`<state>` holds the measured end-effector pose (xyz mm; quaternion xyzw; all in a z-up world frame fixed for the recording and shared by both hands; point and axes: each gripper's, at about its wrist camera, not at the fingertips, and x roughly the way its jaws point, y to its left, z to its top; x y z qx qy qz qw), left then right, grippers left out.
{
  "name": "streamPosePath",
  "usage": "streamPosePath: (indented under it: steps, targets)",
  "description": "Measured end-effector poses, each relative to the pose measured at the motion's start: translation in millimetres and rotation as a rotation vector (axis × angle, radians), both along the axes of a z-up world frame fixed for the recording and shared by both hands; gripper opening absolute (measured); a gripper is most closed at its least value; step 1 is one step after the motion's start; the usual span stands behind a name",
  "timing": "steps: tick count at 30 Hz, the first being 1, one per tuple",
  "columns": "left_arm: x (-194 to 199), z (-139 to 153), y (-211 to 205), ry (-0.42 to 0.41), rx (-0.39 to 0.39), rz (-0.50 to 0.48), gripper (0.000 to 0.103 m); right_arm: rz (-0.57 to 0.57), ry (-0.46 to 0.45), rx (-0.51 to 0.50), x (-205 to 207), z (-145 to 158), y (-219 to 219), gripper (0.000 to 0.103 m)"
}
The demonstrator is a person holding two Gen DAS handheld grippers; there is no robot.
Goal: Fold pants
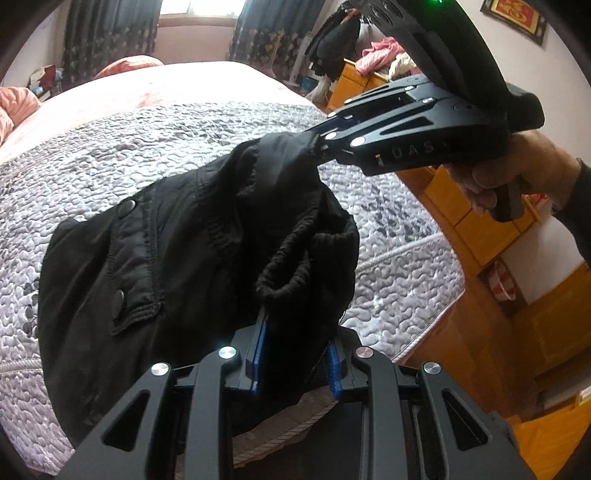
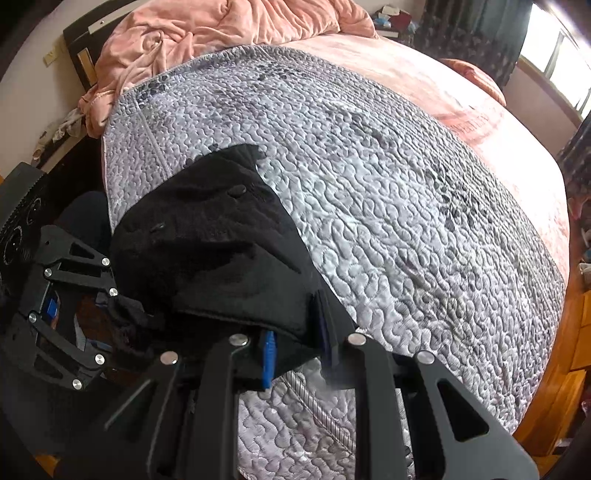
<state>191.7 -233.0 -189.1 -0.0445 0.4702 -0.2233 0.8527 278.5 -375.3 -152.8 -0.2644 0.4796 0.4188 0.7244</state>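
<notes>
The black pants (image 1: 155,258), with snap buttons and a stitched pocket flap, hang bunched over the grey quilted bedspread (image 1: 110,147). My left gripper (image 1: 295,332) at the bottom of the left wrist view is shut on the ribbed waistband, with blue pads on either side of the cloth. My right gripper (image 1: 320,146) reaches in from the upper right, held by a hand (image 1: 509,173), and pinches another part of the waistband. In the right wrist view the right gripper (image 2: 295,332) clamps the pants (image 2: 207,251). The left gripper (image 2: 118,299) holds the cloth at the left.
A crumpled pink duvet (image 2: 207,33) lies at the head of the bed. The mattress edge (image 1: 417,325) drops to a wooden floor on the right. Orange wooden cabinets (image 1: 476,218), heaped clothes (image 1: 380,51) and a curtained window (image 1: 199,11) stand beyond the bed.
</notes>
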Motion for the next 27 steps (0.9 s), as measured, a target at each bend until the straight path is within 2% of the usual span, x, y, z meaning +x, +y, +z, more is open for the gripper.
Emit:
streamPosePath:
  steps: [7, 27]
  targets:
    - [4.1, -17.9, -8.3, 0.029, 0.029, -0.017, 0.026, -0.01, -0.007, -0.019, -1.0, -22.6, -6.0, 0.018]
    - [9.4, -50.1, -25.7, 0.076, 0.096, -0.04, 0.026, -0.035, -0.03, -0.107, -6.7, -54.5, -11.1, 0.019]
